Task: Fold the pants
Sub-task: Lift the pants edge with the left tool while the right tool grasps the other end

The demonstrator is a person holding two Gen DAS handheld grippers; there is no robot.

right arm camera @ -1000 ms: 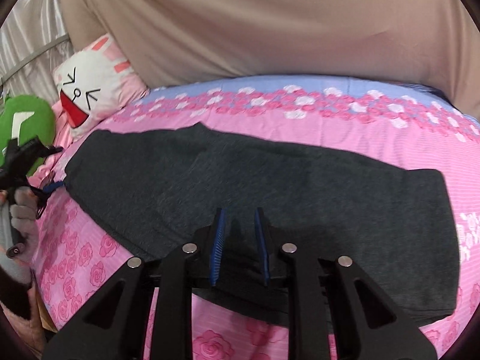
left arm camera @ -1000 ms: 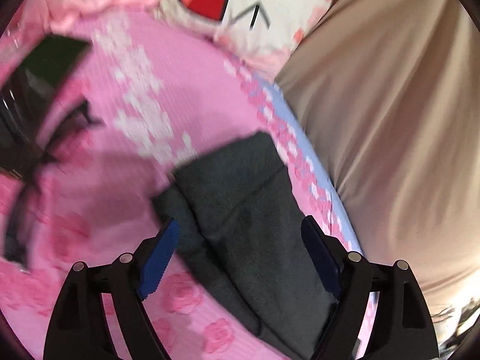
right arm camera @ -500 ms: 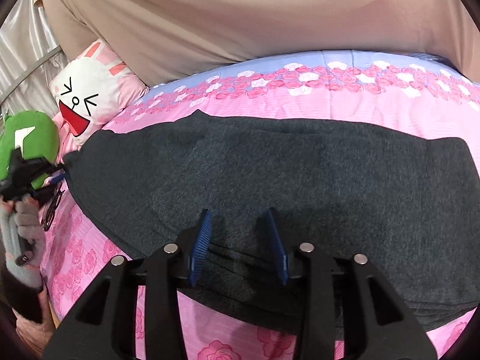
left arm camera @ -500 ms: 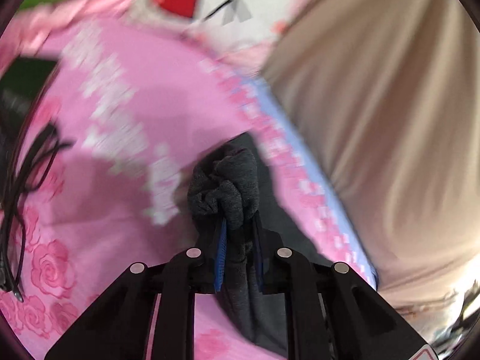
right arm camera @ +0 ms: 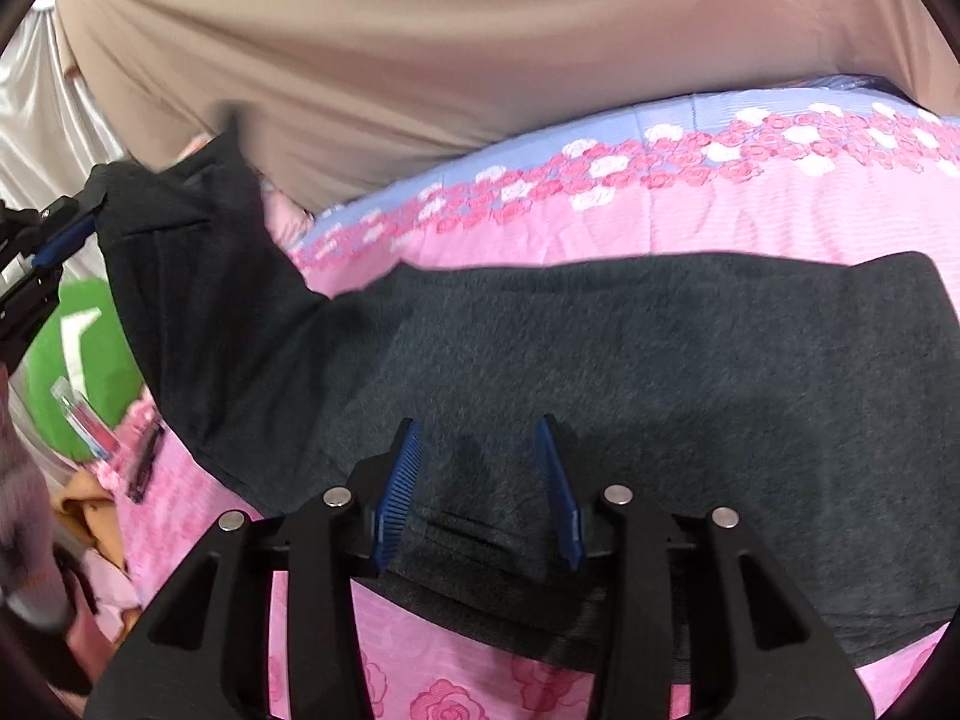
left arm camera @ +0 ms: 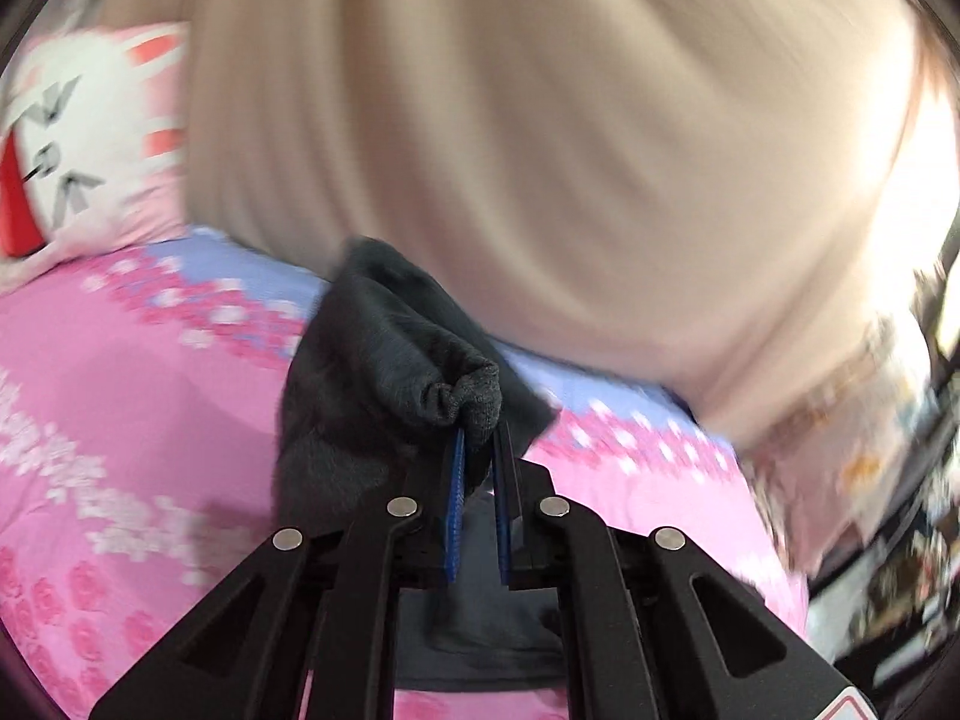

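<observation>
**Leg end lifted, fold under way**

The pants (right arm camera: 600, 372) lie stretched across the pink flowered bed (right arm camera: 690, 222), dark grey and already narrowed lengthwise, it seems, with layered edges showing along the near side. Most of the cloth is flat. One end is not: the left hand-held gripper (left arm camera: 477, 456) has just clenched on it, and a bunched wad of grey fabric sits pinched between its blue pads (left arm camera: 457, 480). In the right wrist view that end (right arm camera: 180, 228) hangs raised off the bed at the far left, draped from the left hand-held gripper (right arm camera: 66, 237), with the cloth sloping down to the flat part.

The right hand-held gripper (right arm camera: 480, 480) stands part open over the near edge of the pants, about mid-length. Its jaws have just been widening; cloth lies under and between the pads, but the pads do not press on it, so it grasps nothing. It may be holding the cloth down with its tips, though the pictures do not show this for sure.

Judging from the layout, the lengthwise fold looks done and the crosswise fold has only begun. Left to do: carry the raised end over toward the other end, lay it down with edges matched, let go, and likely fold once more and smooth.

A beige curtain (right arm camera: 420, 60) hangs behind the bed, a rabbit pillow (left arm camera: 90, 138) rests at its head, and a green cushion (right arm camera: 78, 360) sits near the lifted end.
</observation>
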